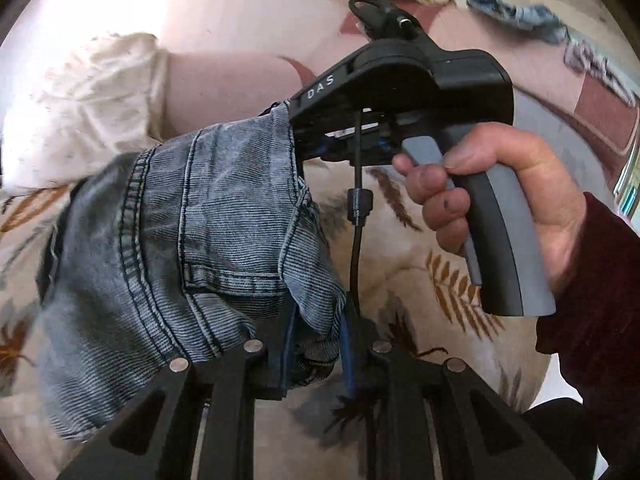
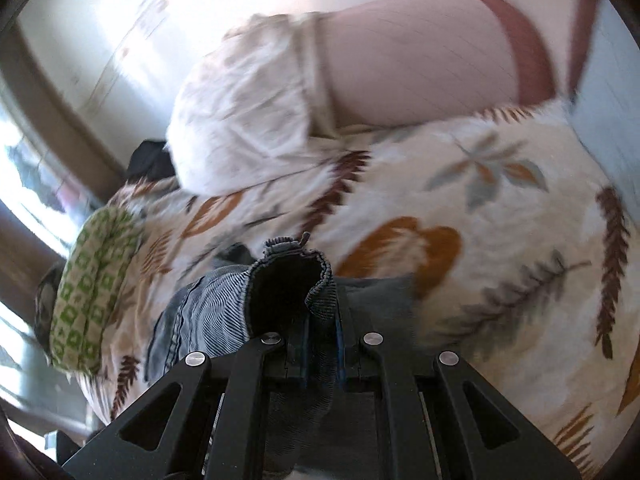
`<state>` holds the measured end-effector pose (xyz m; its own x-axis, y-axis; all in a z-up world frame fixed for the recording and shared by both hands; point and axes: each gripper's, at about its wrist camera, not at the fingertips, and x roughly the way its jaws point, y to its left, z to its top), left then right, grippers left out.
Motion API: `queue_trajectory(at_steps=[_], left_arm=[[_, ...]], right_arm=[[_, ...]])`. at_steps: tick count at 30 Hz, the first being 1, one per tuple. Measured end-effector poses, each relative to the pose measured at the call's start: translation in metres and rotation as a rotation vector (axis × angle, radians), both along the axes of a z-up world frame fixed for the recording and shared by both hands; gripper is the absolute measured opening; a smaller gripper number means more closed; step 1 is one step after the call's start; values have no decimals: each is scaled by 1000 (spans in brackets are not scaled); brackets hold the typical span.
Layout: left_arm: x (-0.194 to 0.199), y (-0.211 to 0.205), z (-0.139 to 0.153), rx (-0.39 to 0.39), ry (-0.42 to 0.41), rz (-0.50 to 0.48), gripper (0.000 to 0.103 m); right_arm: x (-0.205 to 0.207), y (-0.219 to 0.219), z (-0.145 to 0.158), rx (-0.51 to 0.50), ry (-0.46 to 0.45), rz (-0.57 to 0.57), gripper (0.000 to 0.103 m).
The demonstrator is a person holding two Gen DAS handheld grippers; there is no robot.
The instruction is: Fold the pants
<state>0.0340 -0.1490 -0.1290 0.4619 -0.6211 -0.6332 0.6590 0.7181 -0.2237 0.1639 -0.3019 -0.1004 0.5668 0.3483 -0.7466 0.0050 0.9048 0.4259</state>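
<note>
In the left wrist view, a crumpled white cloth is seen at the far left on a pale pink cushion. Below it the pants — faded blue denim with dark double seams — are bunched and lifted clear of the leaf-patterned bedspread. The near edge of the denim is clamped between the fingers of the left gripper, which is closed on the fabric. Further right, the right gripper is seen from the side, its black body marked with white letters; another edge of the pants is pinched at its tip. Its grey handle is held by a hand in a dark red sleeve. At the upper right, another piece of blue denim lies blurred.

In the right wrist view, a green-and-white patterned pillow is seen at the far left edge of the bedspread. Toward the middle, the white cloth rests against the pink cushion. At bottom centre, a folded edge of the pants is held upright in the right gripper — its jaws are shut tight on the denim, and the rest of the cloth hangs to the left.
</note>
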Motion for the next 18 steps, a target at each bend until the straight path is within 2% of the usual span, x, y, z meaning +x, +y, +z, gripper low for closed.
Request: queue_trajectory(at_steps=[2, 5, 6, 7, 8, 9, 11, 15, 18], left_arm=[[3, -11, -12, 34, 16, -14, 21], [3, -16, -21, 60, 18, -41, 25], [0, -16, -20, 68, 7, -55, 29], [0, -15, -18, 70, 3, -75, 33], [-5, -15, -16, 66, 2, -98, 35], [-9, -10, -13, 59, 0, -116, 36], [-21, -1, -2, 52, -11, -159, 36], [-55, 23, 27, 64, -83, -205, 36], [-58, 47, 48, 84, -152, -165, 36]], right_arm=[[2, -17, -21, 44, 18, -4, 9], [3, -30, -48, 58, 55, -30, 14], [3, -35, -56, 62, 75, -41, 19], [1, -39, -64, 62, 93, -63, 33], [-2, -46, -69, 69, 103, -90, 41], [-8, -52, -71, 91, 100, -115, 54], [-17, -61, -67, 128, 78, -142, 56], [-52, -74, -40, 182, -24, -178, 56], [-79, -77, -20, 231, -107, -208, 58]])
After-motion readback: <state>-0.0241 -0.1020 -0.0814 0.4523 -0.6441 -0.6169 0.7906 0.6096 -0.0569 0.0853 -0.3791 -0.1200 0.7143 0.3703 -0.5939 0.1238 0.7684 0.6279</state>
